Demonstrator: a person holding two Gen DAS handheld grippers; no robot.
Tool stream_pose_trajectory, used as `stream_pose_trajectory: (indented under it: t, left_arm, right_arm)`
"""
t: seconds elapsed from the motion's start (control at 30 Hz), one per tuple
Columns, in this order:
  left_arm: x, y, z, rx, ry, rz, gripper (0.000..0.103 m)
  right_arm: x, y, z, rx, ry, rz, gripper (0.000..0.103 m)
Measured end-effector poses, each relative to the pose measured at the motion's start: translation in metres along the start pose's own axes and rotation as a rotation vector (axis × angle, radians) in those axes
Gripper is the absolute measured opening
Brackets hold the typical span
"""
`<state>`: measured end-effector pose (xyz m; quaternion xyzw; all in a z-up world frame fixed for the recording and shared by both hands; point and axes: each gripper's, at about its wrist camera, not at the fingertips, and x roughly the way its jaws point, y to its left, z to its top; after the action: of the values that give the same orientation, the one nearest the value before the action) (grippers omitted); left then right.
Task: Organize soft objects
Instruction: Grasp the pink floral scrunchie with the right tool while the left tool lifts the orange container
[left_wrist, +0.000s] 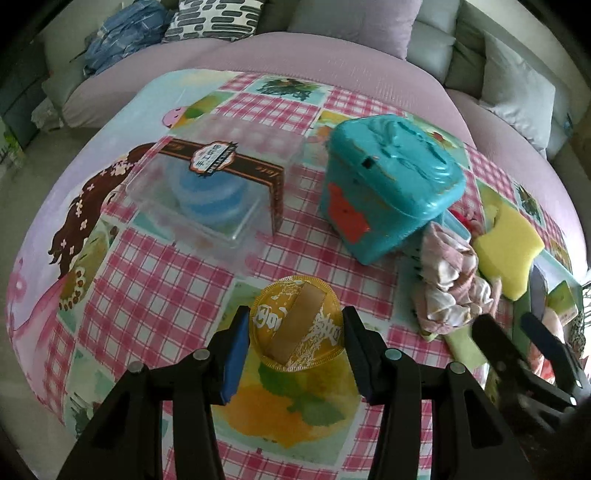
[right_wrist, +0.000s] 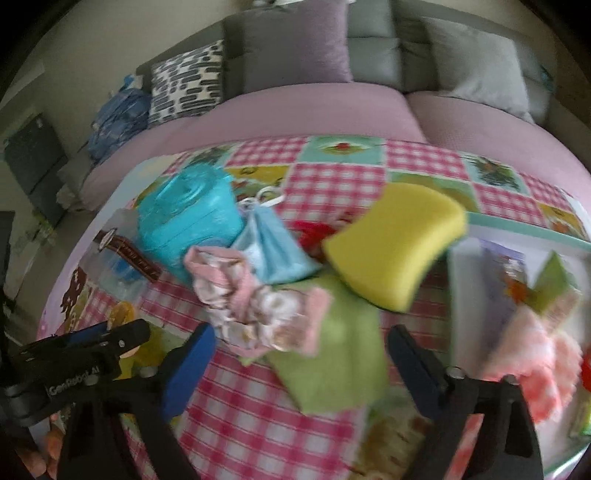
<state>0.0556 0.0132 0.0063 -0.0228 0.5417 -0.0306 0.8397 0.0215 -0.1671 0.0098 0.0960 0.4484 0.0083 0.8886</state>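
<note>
A round yellow puff pad (left_wrist: 297, 325) with a tan strap lies on the checked cloth between the fingers of my left gripper (left_wrist: 295, 350); the jaws stand open on either side of it. My right gripper (right_wrist: 301, 365) is open and empty above a green cloth (right_wrist: 332, 354). Beyond it lie a pink-and-white floral cloth (right_wrist: 255, 310), a light blue cloth (right_wrist: 269, 247) and a yellow sponge (right_wrist: 395, 247). The floral cloth (left_wrist: 450, 284), the sponge (left_wrist: 509, 251) and the right gripper (left_wrist: 517, 332) also show in the left wrist view.
A teal lidded box (left_wrist: 388, 184) and a clear plastic box (left_wrist: 207, 192) holding a blue round item stand on the cloth. A white tray (right_wrist: 461, 273) with pink fluffy items sits at right. A sofa with cushions (right_wrist: 295, 48) runs behind.
</note>
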Motion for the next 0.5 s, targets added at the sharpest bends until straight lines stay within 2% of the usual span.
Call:
stream_pose_trajectory:
  t: [0.1,0.2,0.43,0.5]
  left_arm:
    - [0.004,0.003,0.002,-0.011,0.008,-0.004,0.051]
    - [0.007,0.007,0.002,-0.019,0.016,-0.009,0.051]
    - [0.009,0.007,0.002,-0.018,0.022,-0.024,0.051]
    - [0.007,0.005,0.001,-0.016,0.023,-0.025,0.051]
  right_arm:
    - [0.012,0.006,0.0,0.003,0.02,0.011,0.083]
    - [0.019,0.009,0.0,0.007,0.033,0.03,0.074]
    - [0.021,0.012,0.001,0.018,0.025,0.042,0.04]
    - [0.019,0.011,0.001,0.02,0.025,0.047,0.035]
